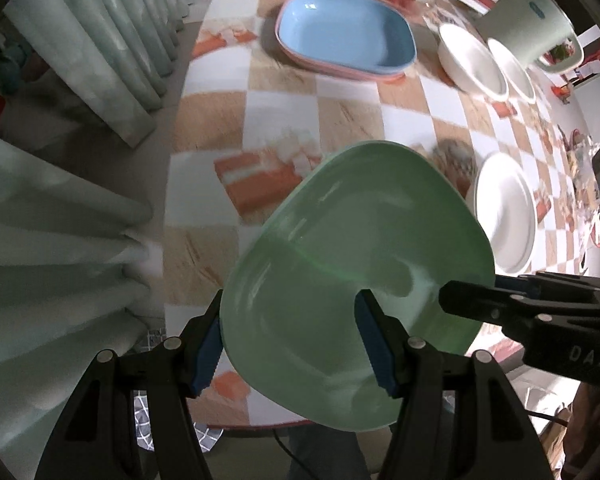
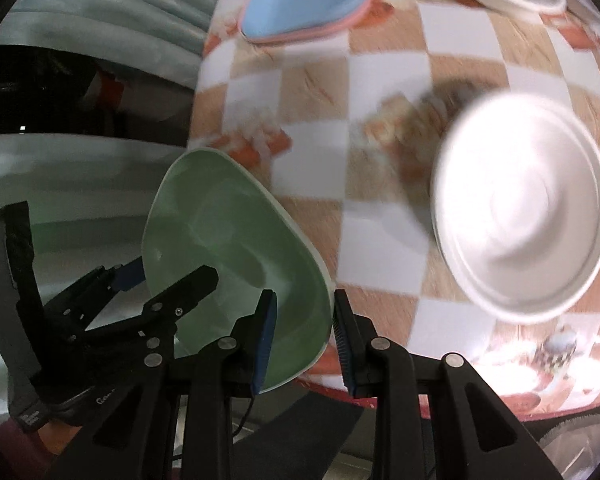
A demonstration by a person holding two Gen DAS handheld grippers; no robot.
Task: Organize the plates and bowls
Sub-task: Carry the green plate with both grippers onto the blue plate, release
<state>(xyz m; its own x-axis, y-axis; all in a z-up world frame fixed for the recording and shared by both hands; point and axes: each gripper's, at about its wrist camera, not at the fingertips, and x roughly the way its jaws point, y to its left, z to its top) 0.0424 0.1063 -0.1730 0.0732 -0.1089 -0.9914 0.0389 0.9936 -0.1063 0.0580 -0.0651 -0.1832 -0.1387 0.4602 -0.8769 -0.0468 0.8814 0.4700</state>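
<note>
The green plate (image 1: 352,264) hangs tilted above the near edge of the checkered desk (image 1: 284,108), both the left tool (image 1: 296,344) and right tool (image 2: 305,340) clamped on its rim, apparently in mid-carry, probably toward the blue plate (image 1: 346,34) stack, needing level lowering.

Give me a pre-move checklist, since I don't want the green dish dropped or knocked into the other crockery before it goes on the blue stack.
1. Left gripper on the green dish: fingers straddle its edge: ok.
2. Right gripper clamped on the dish rim: ok.
3. Dish clear of the table: lifted and tilted: ok.
4. Blue dish, top of the stack, is empty: ok.
5. Path to the stack: bare checkered cloth between: ok.
6. White plate close beside the dish; clearance: cannot tell.
</note>
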